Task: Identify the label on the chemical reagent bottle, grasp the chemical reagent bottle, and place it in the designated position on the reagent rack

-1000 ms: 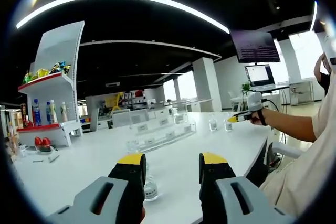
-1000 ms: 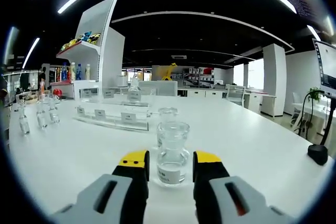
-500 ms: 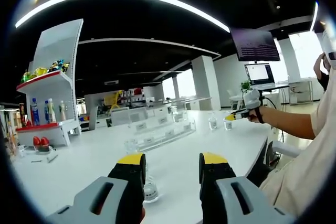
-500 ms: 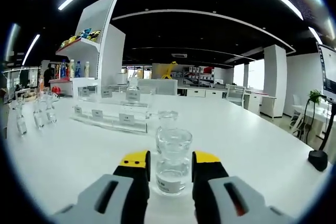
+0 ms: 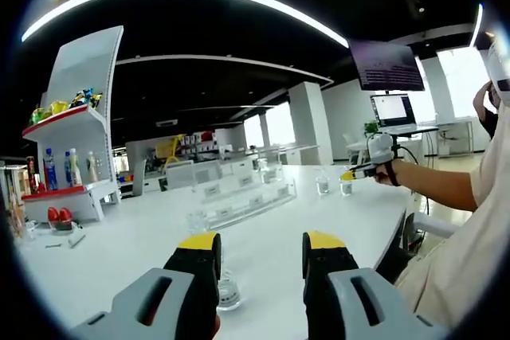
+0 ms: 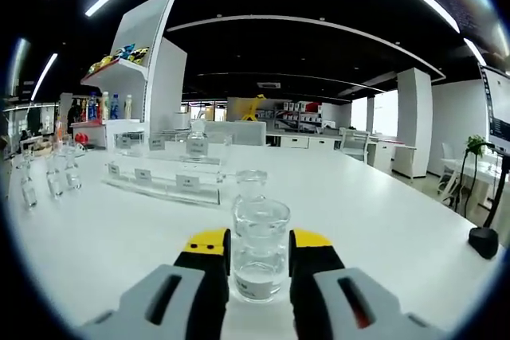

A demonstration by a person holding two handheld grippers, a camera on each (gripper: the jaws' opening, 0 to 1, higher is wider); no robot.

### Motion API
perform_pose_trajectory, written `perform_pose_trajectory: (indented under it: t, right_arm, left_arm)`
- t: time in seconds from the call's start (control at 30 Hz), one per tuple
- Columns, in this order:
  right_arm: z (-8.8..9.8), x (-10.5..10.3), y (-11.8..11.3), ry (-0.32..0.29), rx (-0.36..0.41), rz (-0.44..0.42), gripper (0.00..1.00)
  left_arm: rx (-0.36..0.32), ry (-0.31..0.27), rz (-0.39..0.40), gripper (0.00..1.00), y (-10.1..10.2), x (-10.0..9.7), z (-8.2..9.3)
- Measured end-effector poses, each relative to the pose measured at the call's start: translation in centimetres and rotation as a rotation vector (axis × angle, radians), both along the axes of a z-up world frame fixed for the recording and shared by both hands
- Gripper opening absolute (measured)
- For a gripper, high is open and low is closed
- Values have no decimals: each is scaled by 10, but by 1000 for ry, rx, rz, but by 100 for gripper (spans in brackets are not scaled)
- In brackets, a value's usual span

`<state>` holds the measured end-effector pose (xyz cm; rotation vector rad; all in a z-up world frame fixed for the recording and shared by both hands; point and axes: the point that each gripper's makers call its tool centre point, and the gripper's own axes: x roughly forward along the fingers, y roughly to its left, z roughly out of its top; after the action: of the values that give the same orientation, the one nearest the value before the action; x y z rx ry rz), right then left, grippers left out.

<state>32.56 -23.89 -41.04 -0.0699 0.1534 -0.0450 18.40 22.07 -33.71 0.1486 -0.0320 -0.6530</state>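
Note:
In the right gripper view a clear glass reagent bottle (image 6: 259, 249) with a white label low on its body stands on the white table (image 6: 382, 220). My right gripper (image 6: 260, 246) is shut on it, its yellow-tipped jaws pressed against both sides. A second clear bottle (image 6: 252, 183) stands just behind. The clear tiered reagent rack (image 6: 163, 178) lies further back to the left. In the left gripper view my left gripper (image 5: 260, 246) is open low over the table, with a small bottle (image 5: 228, 290) beside its left jaw. The rack (image 5: 239, 195) sits mid-table, and the right gripper (image 5: 356, 173) shows far right in a person's hand.
Several small bottles (image 6: 49, 181) stand at the table's left. A white shelf unit (image 6: 147, 77) with drink bottles rises behind the rack. A black object (image 6: 482, 237) sits at the right edge. The person's arm (image 5: 446, 189) reaches across the right of the left gripper view.
My right gripper has moved forward around the bottle and its jaws have narrowed onto the glass. The left gripper has stayed in place, open.

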Motion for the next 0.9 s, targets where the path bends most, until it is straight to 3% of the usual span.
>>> perform_pose_trajectory:
  t: [0.9]
  right_arm:
    - [0,4,0,-26,12,-8,23]
  left_arm:
    - [6,10,-3,42,-1,4,-3]
